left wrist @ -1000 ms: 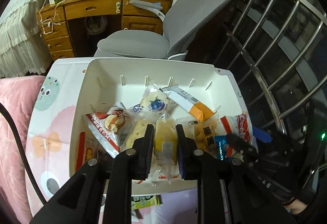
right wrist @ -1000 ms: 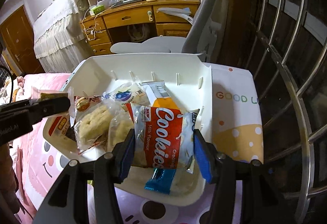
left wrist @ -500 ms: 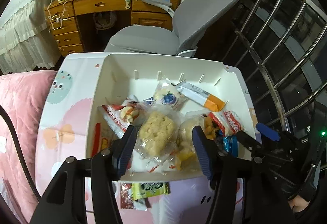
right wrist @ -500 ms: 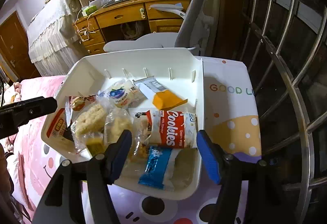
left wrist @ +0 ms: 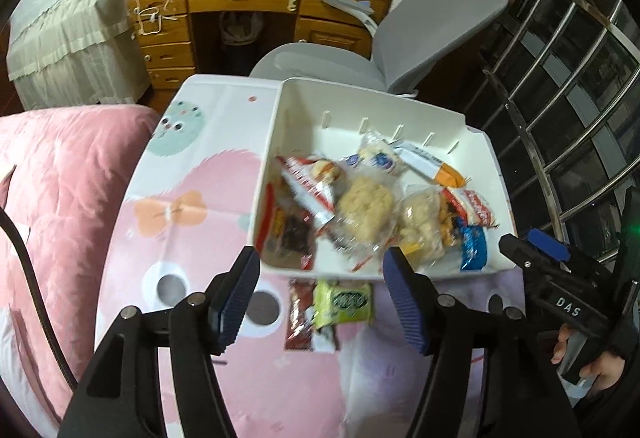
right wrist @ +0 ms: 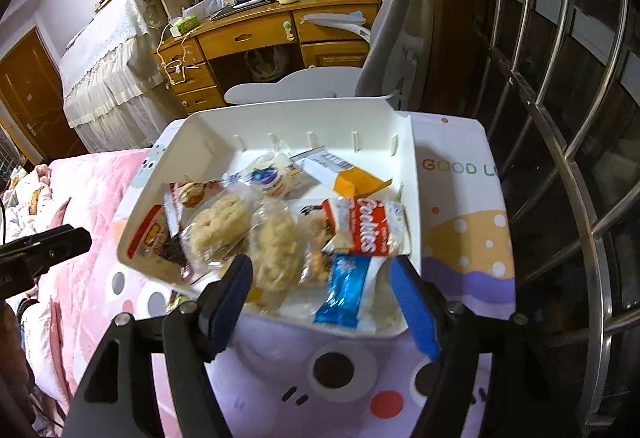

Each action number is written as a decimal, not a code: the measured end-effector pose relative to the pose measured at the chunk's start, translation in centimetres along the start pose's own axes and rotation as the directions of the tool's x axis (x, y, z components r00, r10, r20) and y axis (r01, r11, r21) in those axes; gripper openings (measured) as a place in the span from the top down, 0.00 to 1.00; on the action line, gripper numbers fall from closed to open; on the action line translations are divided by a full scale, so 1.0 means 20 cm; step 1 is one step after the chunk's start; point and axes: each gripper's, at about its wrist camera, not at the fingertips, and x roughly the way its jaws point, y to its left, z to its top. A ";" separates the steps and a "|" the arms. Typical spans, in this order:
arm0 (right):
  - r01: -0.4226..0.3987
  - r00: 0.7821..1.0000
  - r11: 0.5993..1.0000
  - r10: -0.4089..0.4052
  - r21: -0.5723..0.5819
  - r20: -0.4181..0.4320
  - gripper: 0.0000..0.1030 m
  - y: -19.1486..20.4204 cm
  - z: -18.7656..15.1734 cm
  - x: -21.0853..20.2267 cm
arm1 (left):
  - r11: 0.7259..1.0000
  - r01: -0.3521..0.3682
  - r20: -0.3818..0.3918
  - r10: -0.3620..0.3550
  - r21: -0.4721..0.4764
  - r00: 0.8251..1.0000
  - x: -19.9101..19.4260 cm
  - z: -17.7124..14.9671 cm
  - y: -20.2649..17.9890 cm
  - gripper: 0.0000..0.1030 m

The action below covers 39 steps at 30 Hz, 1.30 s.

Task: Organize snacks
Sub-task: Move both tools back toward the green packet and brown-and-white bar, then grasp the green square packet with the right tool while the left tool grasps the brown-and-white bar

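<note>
Where snacks fill the bin (left wrist: 400,106), left claw (left wrist: 320,294) (agape) above green packet (left wrist: 344,300)

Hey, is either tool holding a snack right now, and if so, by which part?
Nothing is held. The left tool and the right tool are both open and empty, just short of the white bin of snacks.

A small table (left wrist: 180,174) covered in a pastel cartoon-print cloth carried everything, with a pink quilt (left wrist: 60,174) adjoining it to the left of the left gripper. A white plastic bin (left wrist: 296,106) sat directly on the cloth, ahead of both grippers. On the cloth just in front of the bin's near wall, between the left gripper's fingers, lay a green snack packet (left wrist: 343,301) overlapping a dark red wrapper (left wrist: 299,314).
</note>
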 end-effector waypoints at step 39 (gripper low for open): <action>-0.053 0.930 0.963 0.144 0.264 -0.338 0.25 0.57 -0.44 0.45 | 0.987 0.057 -0.270 -0.014 0.152 0.963 0.39 -0.32 0.36 0.20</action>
